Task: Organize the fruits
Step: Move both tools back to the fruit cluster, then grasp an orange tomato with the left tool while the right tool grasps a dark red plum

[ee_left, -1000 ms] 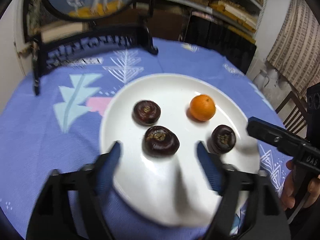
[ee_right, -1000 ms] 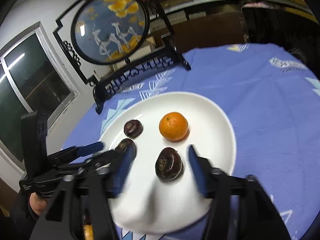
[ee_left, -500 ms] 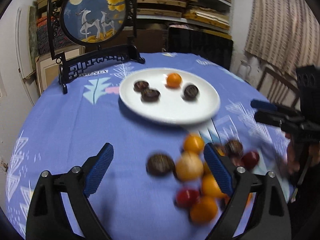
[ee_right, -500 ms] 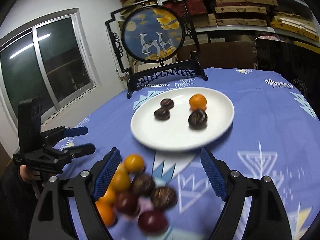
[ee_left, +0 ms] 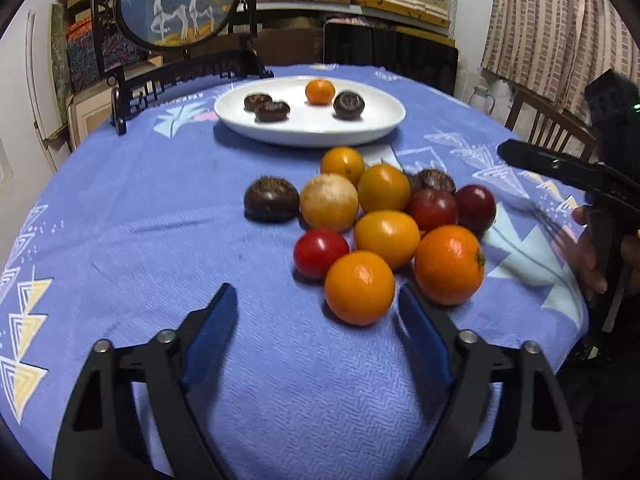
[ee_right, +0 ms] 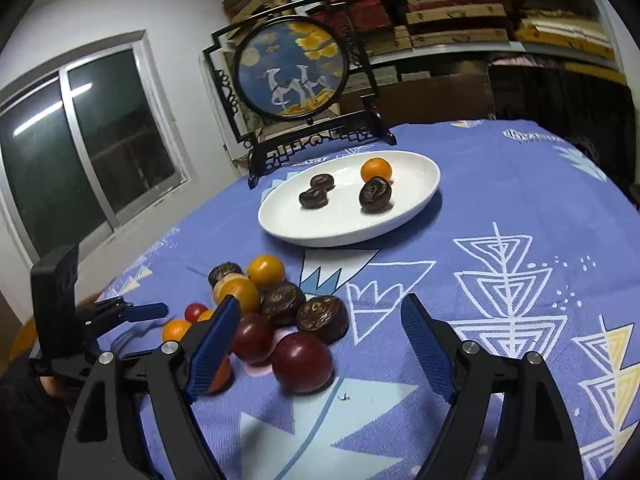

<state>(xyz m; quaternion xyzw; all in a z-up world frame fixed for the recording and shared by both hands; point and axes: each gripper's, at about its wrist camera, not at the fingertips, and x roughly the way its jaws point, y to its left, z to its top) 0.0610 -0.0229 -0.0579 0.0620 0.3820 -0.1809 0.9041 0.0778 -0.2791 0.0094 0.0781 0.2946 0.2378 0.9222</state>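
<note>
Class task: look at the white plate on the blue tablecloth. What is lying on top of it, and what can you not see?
On the white plate lie three dark brown fruits and one small orange. The cloth beneath the plate is covered, so nothing there can be seen.

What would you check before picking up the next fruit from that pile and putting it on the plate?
1. Left tongs empty, jaws apart after just closing somewhat: ok.
2. Right tongs open and empty: ok.
3. Nearest orange fruit in line with the left tongs: not ok, it sits off toward the right finger.
4. White plate has bare room: ok.
5. Fruit pile packed tight, neighbours may roll: not ok.
6. Dark red fruit between the right tongs' fingers: cannot tell.
</note>
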